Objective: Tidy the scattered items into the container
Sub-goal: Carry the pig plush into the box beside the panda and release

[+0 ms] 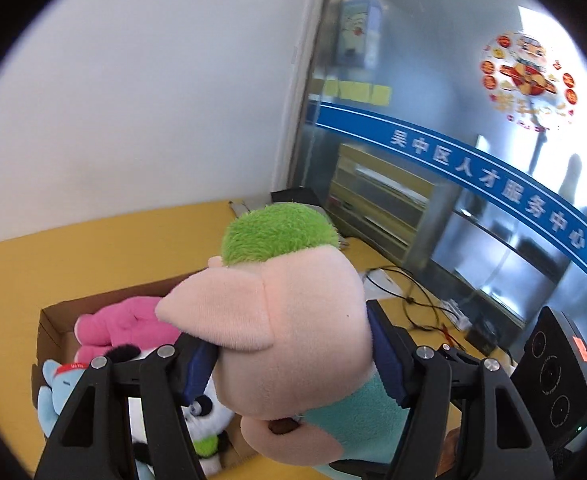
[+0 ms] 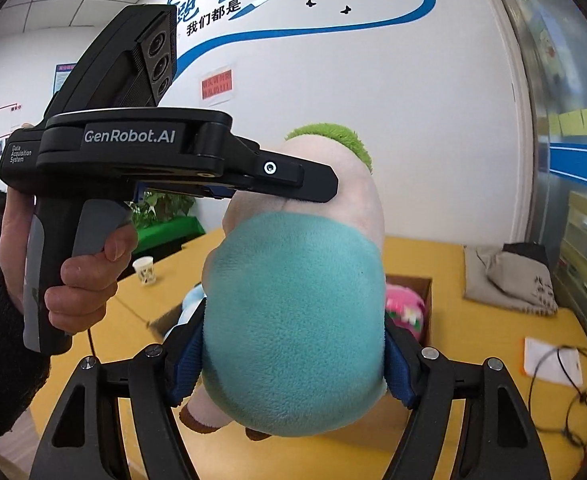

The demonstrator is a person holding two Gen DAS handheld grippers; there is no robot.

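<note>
An open cardboard box point(image 1: 49, 328) on the yellow table point(image 1: 53, 272) holds pink point(image 1: 129, 326), blue point(image 1: 51, 394) and panda point(image 1: 205, 412) plush toys, partly hidden. Above it, both the left gripper point(image 1: 293, 354) and right gripper point(image 2: 293, 364) clamp one pig plush point(image 1: 293, 320).

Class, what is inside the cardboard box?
In the box: a pink plush, blue plush and panda. The held pig doll hides the rest.
</note>
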